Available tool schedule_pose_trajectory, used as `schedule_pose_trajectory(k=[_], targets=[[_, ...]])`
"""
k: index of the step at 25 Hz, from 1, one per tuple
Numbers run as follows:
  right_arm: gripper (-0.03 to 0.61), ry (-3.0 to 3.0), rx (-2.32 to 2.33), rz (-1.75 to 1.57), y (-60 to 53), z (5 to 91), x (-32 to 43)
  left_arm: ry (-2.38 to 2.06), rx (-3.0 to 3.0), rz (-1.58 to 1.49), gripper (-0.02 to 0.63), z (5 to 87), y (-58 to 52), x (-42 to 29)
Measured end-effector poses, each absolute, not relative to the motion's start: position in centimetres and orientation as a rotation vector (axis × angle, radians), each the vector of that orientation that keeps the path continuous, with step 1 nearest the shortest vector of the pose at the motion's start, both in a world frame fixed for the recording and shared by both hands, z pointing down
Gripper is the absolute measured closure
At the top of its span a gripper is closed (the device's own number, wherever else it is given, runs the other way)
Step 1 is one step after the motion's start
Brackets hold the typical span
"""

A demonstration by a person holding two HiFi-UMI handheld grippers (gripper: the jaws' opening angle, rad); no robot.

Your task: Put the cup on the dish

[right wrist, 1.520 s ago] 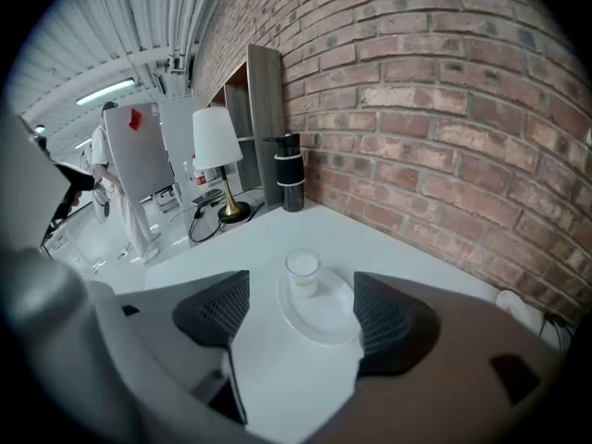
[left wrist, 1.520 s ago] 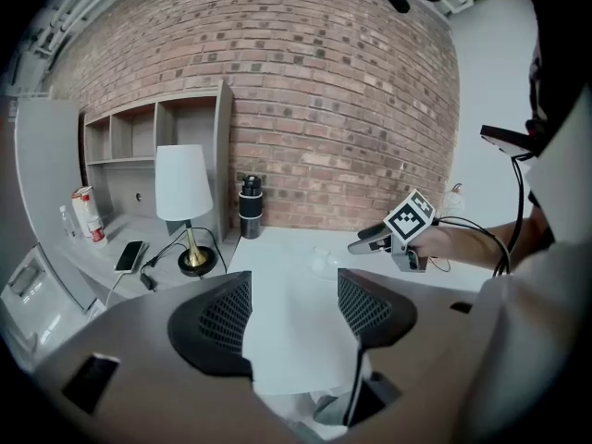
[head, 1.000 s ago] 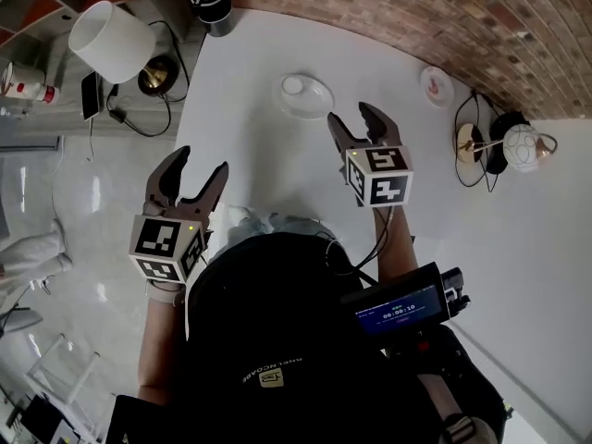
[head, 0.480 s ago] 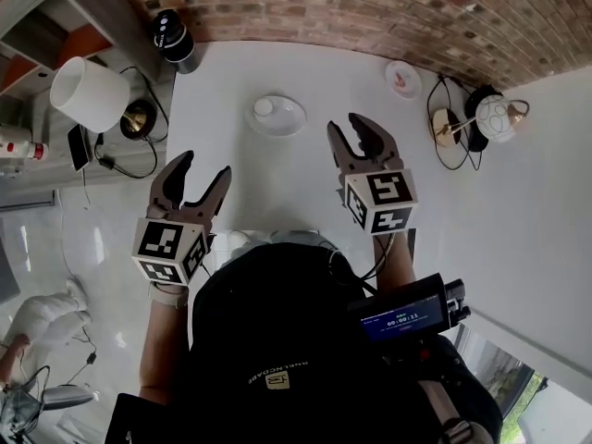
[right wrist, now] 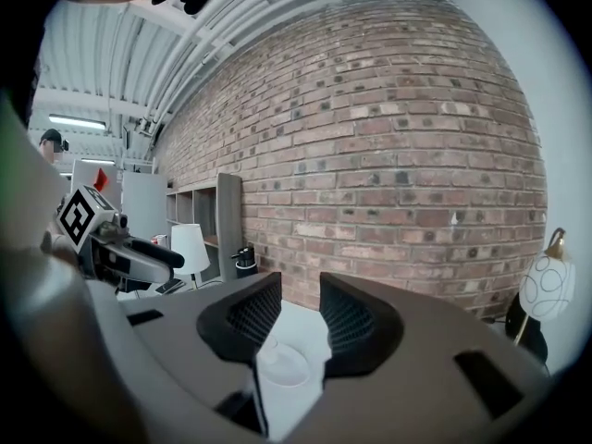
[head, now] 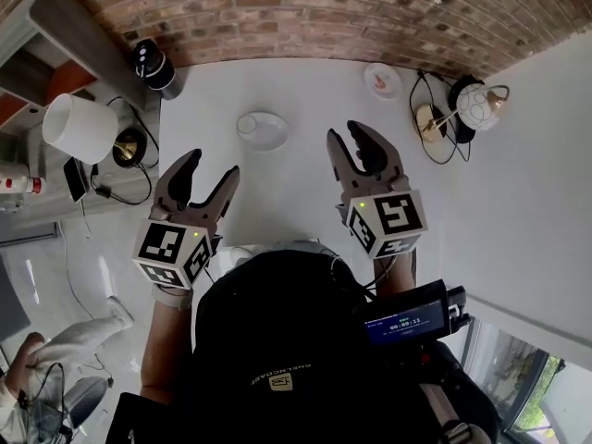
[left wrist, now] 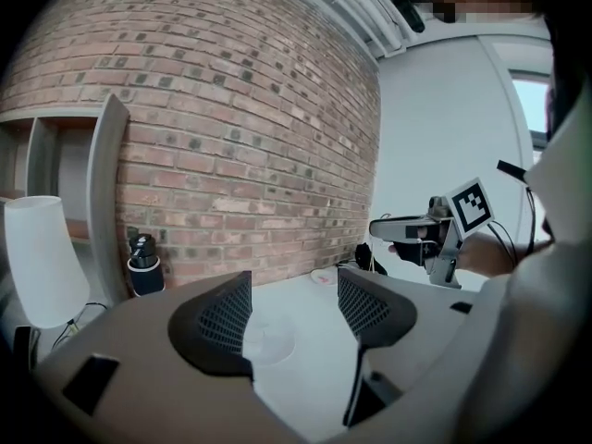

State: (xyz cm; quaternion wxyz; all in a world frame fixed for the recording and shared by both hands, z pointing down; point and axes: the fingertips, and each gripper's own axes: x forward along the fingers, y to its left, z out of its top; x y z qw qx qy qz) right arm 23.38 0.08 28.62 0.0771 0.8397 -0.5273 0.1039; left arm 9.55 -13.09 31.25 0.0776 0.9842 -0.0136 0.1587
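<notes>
- Both hands are raised over the near table edge. The left gripper and right gripper point at the far brick wall, dipped slightly.
- The left jaws are spread wide and empty. The right jaws have just been closing to a narrow gap, with nothing clamped.
- The cup sits on the left part of the dish, beyond both grippers. It looks upright with its mouth up.
- Only the left gripper view shows the right gripper side-on.
</notes>
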Motion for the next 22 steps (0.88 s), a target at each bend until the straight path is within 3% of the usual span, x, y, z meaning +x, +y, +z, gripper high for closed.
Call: schedule_pose_trajectory(k=[11,12,16,22], targets=[[0.445,-1.582,2.616,0.302,1.8,26.9,23.5,0.076,2.938,0.385,0.323,28.8,-11.5,11.5],[0.445,-1.583,2.622,0.300,1.8,26.8,23.5,0.084,2.938,0.378,0.373,28.6,-11.4,11.5],[0.445,-1.579,2.643,0.286,2.0,26.3,23.4,0.112,2.946,0.357,0.404,28.1,-11.0,11.8],[0.451,-1.568,2.635,0.290,2.2,26.4,23.4,0.137,2.947,0.349,0.407,27.8,-10.8,12.3]])
